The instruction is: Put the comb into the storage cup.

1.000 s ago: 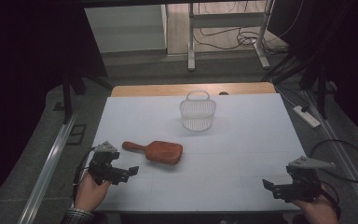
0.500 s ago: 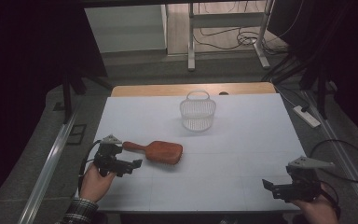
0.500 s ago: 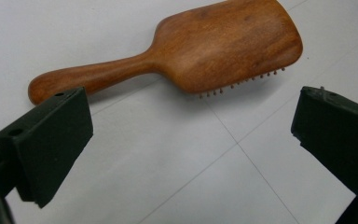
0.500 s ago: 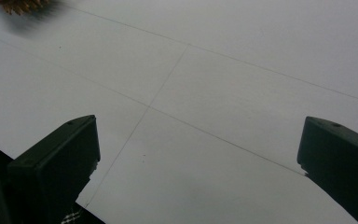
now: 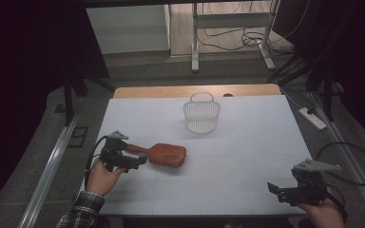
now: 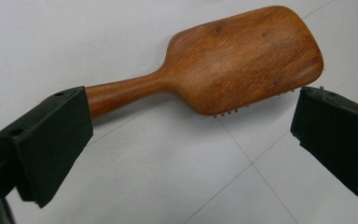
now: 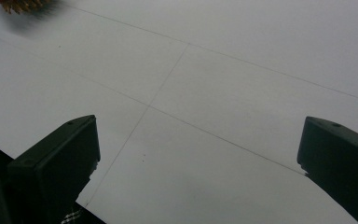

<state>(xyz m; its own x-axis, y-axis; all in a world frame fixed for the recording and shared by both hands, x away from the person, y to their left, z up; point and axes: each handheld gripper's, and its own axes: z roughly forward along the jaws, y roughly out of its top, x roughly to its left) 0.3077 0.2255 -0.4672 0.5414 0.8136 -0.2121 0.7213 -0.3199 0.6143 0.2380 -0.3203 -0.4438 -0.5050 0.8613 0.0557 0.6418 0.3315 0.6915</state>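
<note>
A: Item one, location?
B: Reddish-brown wooden paddle hairbrush (image 5: 164, 154), lying bristles-down on the white table (image 5: 247, 142), at 7 o'clock from the white mesh basket (image 5: 201, 114)

A: Grippers?
B: Left gripper (image 5: 140, 161) hovering wide open beside the brush handle, gripping nothing. Right gripper (image 5: 274, 190) resting at 5 o'clock, jaws spread, empty

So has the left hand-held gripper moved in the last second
Yes. The left hand-held gripper has moved forward and to the right, closing on the brown wooden paddle hairbrush, which has stayed put; its open jaws now flank the brush's handle end.
</note>
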